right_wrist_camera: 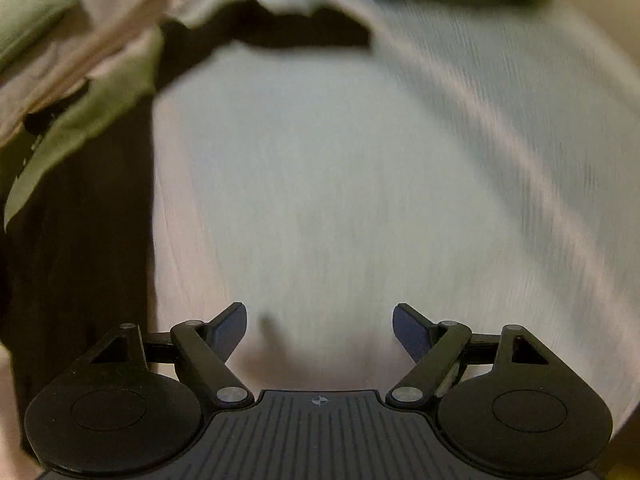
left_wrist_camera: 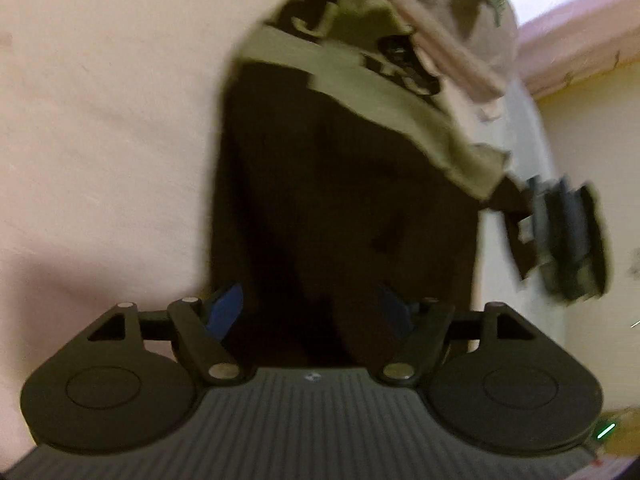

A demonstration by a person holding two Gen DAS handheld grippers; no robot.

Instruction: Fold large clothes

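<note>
Clothes for folding lie on a pale sheet (right_wrist_camera: 320, 180) that covers the bed. A dark brown garment (left_wrist_camera: 340, 200) with an olive green band (left_wrist_camera: 360, 92) across it lies right under my left gripper (left_wrist_camera: 316, 312). Its blue pads (left_wrist_camera: 226, 312) stand apart over the dark cloth and I see nothing pinched between them. My right gripper (right_wrist_camera: 320, 330) hangs over the bare sheet with its jaws wide apart and nothing in them. From there the dark garment runs along the left edge of the sheet. A heap of pinkish and green clothes (right_wrist_camera: 60, 40) sits at the far left corner. Both views are blurry.
</note>
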